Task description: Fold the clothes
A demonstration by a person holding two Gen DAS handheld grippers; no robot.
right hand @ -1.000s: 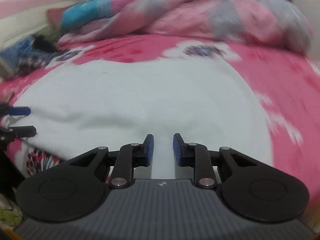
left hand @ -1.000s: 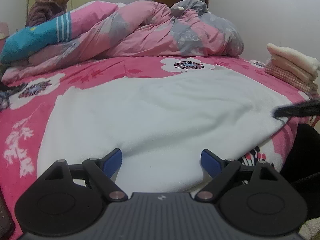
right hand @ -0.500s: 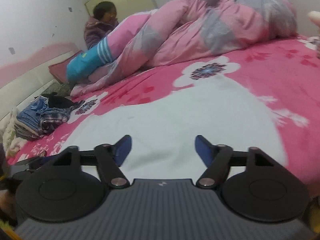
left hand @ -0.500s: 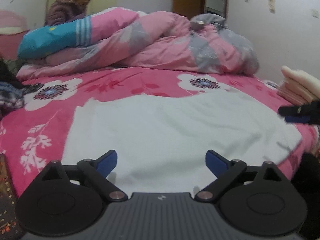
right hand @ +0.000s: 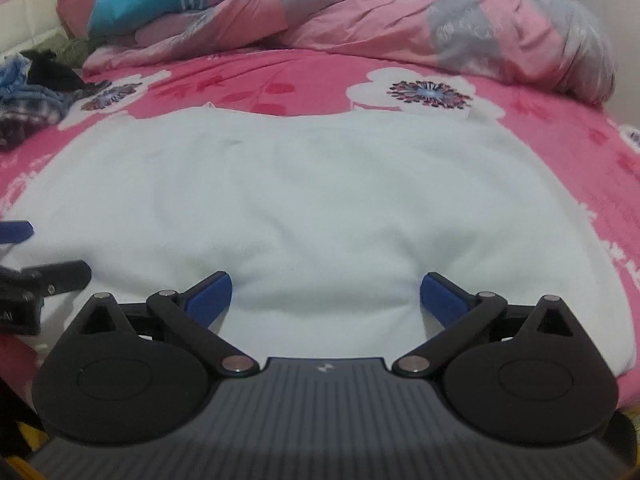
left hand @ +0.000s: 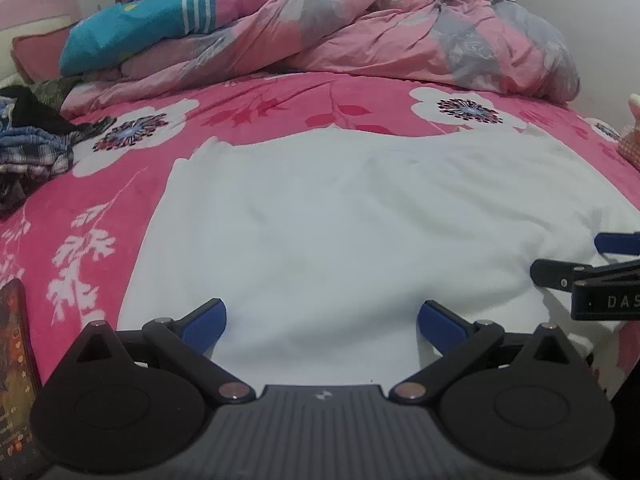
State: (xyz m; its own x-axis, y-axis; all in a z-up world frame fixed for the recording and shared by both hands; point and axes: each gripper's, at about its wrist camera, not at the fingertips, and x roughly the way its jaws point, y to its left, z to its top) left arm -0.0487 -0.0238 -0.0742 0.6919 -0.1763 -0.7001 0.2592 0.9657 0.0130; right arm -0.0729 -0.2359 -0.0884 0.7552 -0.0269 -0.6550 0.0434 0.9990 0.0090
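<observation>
Both sets of jaws have just been opening and now sit wide apart, gripping nothing: left gripper (left hand: 322,322) and right gripper (right hand: 325,294) hang over the white garment's (left hand: 352,216) near edge, which lies flat mid-bed (left hand: 280,112), quilt (left hand: 360,36) bunched behind.

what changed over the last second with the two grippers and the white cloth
The right hand-held gripper was nearly shut over the near edge of the white cloth; its jaws have just been opening wide and grip nothing now. The left hand-held gripper opened slightly further, also empty. Both views swung sideways. The cloth stays spread flat on the pink bedspread, with the quilt heaped behind.
</observation>
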